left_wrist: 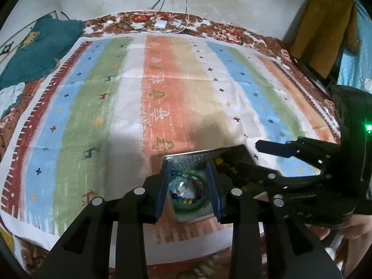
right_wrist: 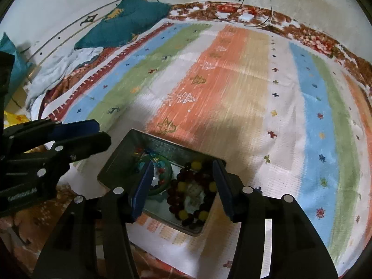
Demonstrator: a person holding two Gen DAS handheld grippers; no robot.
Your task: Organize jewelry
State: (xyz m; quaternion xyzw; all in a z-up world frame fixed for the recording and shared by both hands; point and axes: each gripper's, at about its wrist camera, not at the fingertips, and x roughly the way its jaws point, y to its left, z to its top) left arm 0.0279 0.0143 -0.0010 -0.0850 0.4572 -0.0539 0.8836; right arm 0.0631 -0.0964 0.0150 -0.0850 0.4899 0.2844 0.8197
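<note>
The metal tray [right_wrist: 121, 160] lies with its long axis from 10 to 4 o'clock; both the left gripper [left_wrist: 189, 186] and right gripper [right_wrist: 183, 186] hover above it, fingers spread apart, empty.

Right gripper [right_wrist: 183, 188] above metal tray [right_wrist: 116, 162], jaws spread wide, nothing between them. Tray on striped cloth [right_wrist: 244, 93], near its front edge. Dark red and yellow bead bracelet [right_wrist: 186, 186] in tray's right part, directly beneath gap of jaws. Green bangle [right_wrist: 166, 181] in tray's left part, partly behind left blue pad [right_wrist: 141, 193], coloured beads [right_wrist: 160, 165] inside it. Left gripper [right_wrist: 93, 132] at left edge of view, beside tray, fingers close together, gap not clear. Teal pillow [right_wrist: 125, 21] at far left corner. White charger [right_wrist: 246, 17] with cables by wall.
</note>
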